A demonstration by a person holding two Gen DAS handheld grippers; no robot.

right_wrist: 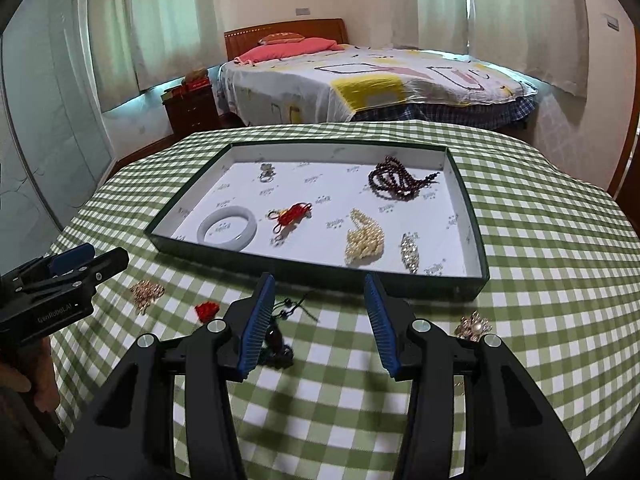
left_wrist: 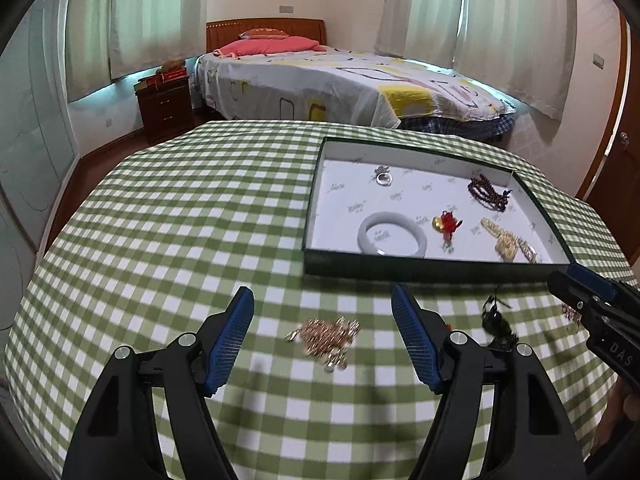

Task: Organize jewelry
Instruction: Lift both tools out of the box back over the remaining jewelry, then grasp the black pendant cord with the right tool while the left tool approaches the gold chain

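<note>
The left gripper (left_wrist: 322, 304), jaws wide and empty with ribbed blue pads, hangs over a crumpled gold chain (left_wrist: 326, 336) lying on the green-and-white checked cloth of the surface (left_wrist: 180, 220) at lower centre. The right gripper (right_wrist: 320, 292), jaws narrower and empty, sits below the shallow dark-walled tray (right_wrist: 320, 280) at mid-frame. On the tray's white printed lining lie a smooth pale bangle (right_wrist: 227, 229), knotted red cord (right_wrist: 291, 216), lumpy pearl strand (right_wrist: 364, 240) and dark round beads (right_wrist: 394, 184).

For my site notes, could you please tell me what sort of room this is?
A home bedroom, most likely: a made bed with a pink pillow, a wooden nightstand beside it, and curtained windows behind.
</note>
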